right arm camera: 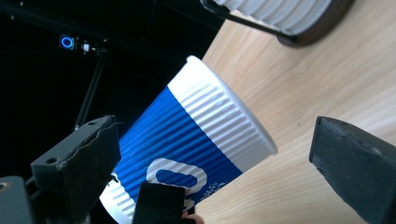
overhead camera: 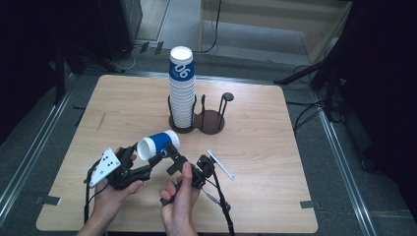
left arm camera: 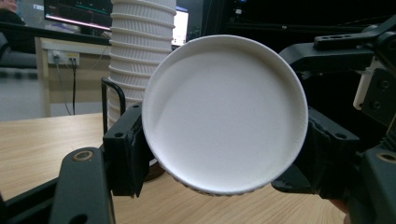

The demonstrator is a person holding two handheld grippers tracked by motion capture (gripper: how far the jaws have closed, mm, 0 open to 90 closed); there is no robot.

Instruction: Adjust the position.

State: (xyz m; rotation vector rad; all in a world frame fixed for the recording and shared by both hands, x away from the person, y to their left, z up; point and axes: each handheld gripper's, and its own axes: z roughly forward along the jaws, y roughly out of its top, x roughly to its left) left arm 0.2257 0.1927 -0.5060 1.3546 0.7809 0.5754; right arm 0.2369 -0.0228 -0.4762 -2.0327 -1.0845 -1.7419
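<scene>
Left tool (overhead camera: 147, 164) is clamped on a blue-and-white paper cup (overhead camera: 158, 144), pinching it near the base, so the cup lies on its side in the air above the table (overhead camera: 275, 162), just in front of the cup holder (overhead camera: 210, 122). From the left gripper view the cup's flat white bottom (left arm camera: 224, 114) faces the camera, with a black pad pressed against it on either side. Right tool (overhead camera: 169, 153) sits just beside the cup with its jaws spread wide; in the right gripper view they stand apart on either side of the ribbed cup (right arm camera: 196, 140) without touching it. A tall stack of cups (overhead camera: 182, 91) stands upright in the holder behind, near the table's far edge.
</scene>
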